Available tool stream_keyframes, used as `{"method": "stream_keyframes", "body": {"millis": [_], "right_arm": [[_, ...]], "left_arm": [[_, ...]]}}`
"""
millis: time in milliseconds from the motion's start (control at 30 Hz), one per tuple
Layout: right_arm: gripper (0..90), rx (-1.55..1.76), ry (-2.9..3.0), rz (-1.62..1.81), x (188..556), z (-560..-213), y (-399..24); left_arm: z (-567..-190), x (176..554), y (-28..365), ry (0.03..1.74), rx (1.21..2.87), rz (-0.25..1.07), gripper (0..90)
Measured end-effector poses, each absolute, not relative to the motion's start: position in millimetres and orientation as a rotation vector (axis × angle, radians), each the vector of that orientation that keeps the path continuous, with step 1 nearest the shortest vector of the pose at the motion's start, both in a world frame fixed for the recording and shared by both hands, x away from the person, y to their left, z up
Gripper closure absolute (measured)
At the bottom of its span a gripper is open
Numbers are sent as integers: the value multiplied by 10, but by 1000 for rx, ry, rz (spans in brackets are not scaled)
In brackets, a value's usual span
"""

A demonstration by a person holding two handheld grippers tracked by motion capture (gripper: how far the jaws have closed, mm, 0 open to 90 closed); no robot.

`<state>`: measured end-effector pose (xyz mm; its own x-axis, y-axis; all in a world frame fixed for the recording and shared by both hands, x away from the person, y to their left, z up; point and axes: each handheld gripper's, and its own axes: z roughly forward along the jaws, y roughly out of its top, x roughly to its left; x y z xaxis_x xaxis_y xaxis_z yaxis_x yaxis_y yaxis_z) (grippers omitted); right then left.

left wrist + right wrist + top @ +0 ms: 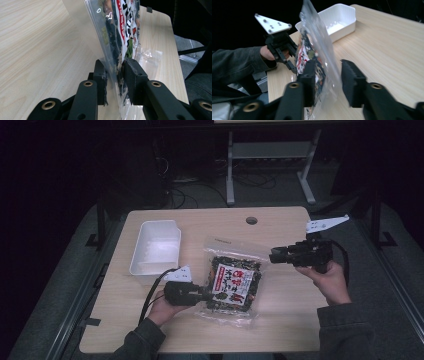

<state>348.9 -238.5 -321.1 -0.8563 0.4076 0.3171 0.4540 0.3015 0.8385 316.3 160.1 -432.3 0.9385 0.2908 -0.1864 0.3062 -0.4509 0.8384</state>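
Note:
A clear snack bag [235, 282] with dark contents and a red-and-white label lies across the middle of the wooden table [290, 320]. My left gripper [206, 295] holds its near left edge. In the left gripper view the bag [120, 30] is pinched between the two pads, and the left gripper [115, 72] is shut on it. My right gripper [272, 255] is at the bag's far right corner. In the right gripper view the bag [314, 50] stands between the spread jaws of the right gripper [328, 80], with a gap to the right pad. The left gripper [293, 68] shows beyond.
A white rectangular tub [155, 247] sits on the table's far left, also seen as the tub [337, 17] behind the bag. A round cable hole [251, 220] is near the far edge. Desk legs and cables stand on the dark floor beyond.

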Motion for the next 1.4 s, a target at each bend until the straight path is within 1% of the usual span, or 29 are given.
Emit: {"method": "stream_keyframes", "body": {"millis": [100, 133, 167, 200, 267, 300, 333, 367, 400, 467, 533, 567, 733, 767, 800, 867, 900, 933, 967, 1033, 1100, 1167, 1200, 1233, 1267, 1300, 1367, 1400], "right_arm": [[562, -838, -2466, -1643, 3506, -3297, -2383], [504, -846, -2463, -1639, 3510, -3332, -2375], [504, -846, -2463, -1639, 3510, -3332, -2375], [416, -881, -2447, -1633, 3523, -3416, -2357], [346, -891, -2418, -1645, 3524, -3487, -2347], [346, -891, -2418, -1645, 3524, -3487, -2347], [309, -898, -2407, -1647, 3522, -3526, -2335], [229, -910, -2411, -1642, 3504, -3609, -2290], [214, -920, -2414, -1633, 3498, -3634, -2274], [149, -928, -2433, -1634, 3476, -3696, -2227], [140, -926, -2437, -1639, 3463, -3727, -2203], [136, -904, -2422, -1671, 3433, -3802, -2170], [157, -875, -2408, -1680, 3404, -3971, -2093], [170, -875, -2411, -1670, 3406, -3998, -2072], [205, -871, -2411, -1678, 3399, -4023, -2054], [238, -860, -2392, -1687, 3400, -4079, -2023], [269, -857, -2396, -1673, 3409, -4109, -2001], [269, -857, -2396, -1673, 3409, -4109, -2001], [332, -843, -2406, -1637, 3431, -4160, -1952], [405, -823, -2401, -1634, 3442, -4182, -1918], [452, -793, -2384, -1650, 3449, -4195, -1887], [466, -784, -2388, -1657, 3450, -4198, -1865], [490, -778, -2386, -1657, 3450, -4198, -1856], [532, -752, -2370, -1670, 3446, -4193, -1844], [554, -744, -2370, -1676, 3445, -4189, -1842], [603, -731, -2361, -1681, 3437, -4180, -1839], [648, -701, -2363, -1702, 3412, -4153, -1834], [687, -685, -2358, -1709, 3403, -4141, -1831]], "left_arm": [[-4325, 3155, 1597, 423, 2065, -15, 725], [-4325, 3159, 1600, 421, 2070, -13, 725], [-4325, 3159, 1600, 421, 2070, -13, 725], [-4326, 3158, 1602, 419, 2070, -13, 726], [-4323, 3153, 1604, 416, 2073, -9, 725], [-4323, 3153, 1604, 416, 2073, -9, 725], [-4321, 3152, 1607, 412, 2076, -8, 725], [-4321, 3150, 1608, 412, 2076, -7, 725], [-4322, 3150, 1607, 414, 2075, -8, 725], [-4323, 3151, 1609, 414, 2075, -10, 725], [-4324, 3150, 1610, 415, 2075, -10, 725], [-4326, 3150, 1612, 416, 2075, -11, 724], [-4329, 3147, 1617, 415, 2077, -10, 724], [-4328, 3147, 1618, 414, 2077, -10, 724], [-4328, 3146, 1618, 414, 2077, -9, 724], [-4328, 3145, 1619, 413, 2076, -11, 724], [-4328, 3145, 1619, 413, 2076, -11, 724], [-4328, 3146, 1620, 412, 2075, -12, 724], [-4329, 3145, 1622, 413, 2073, -14, 724], [-4330, 3145, 1625, 410, 2073, -17, 723], [-4332, 3145, 1627, 411, 2072, -20, 722], [-4339, 3148, 1628, 418, 2072, -24, 723], [-4342, 3149, 1629, 416, 2073, -26, 723], [-4343, 3148, 1629, 416, 2074, -27, 723], [-4344, 3151, 1630, 415, 2078, -24, 723], [-4347, 3151, 1631, 421, 2075, -28, 722], [-4353, 3154, 1638, 425, 2072, -34, 720], [-4356, 3155, 1642, 425, 2072, -34, 719]]}}
